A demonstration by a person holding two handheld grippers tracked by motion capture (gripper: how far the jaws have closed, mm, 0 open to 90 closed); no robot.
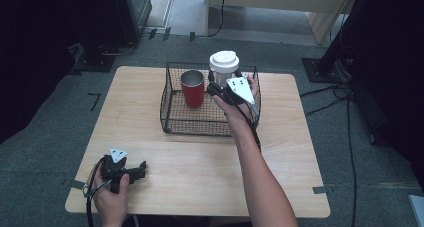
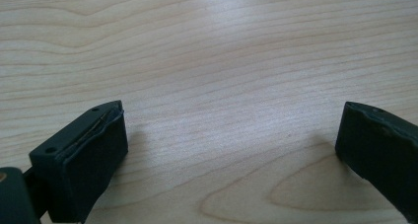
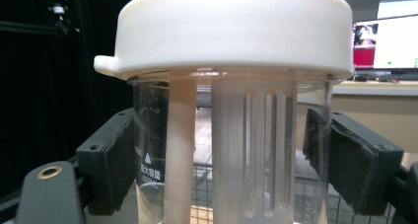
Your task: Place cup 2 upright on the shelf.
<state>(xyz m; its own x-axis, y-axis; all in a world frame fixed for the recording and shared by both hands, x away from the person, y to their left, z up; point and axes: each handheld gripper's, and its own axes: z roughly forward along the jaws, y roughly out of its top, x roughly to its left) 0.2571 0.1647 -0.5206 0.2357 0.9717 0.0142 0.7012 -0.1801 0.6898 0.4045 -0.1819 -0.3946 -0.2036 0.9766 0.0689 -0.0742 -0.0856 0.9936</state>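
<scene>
A clear plastic jug with a white lid is at the back right of the black wire basket. My right gripper is shut on it from the near side. In the right gripper view both pads press the jug's clear wall just under the lid. Whether the jug rests on the basket floor I cannot tell. A red metal cup stands upright in the basket, left of the jug. My left gripper lies on the table's front left, open, with bare wood between its jaws.
The light wooden table has free room in front of and to the left of the basket. Grey carpet with cables and dark stands surrounds the table. A lit screen sits far behind the jug.
</scene>
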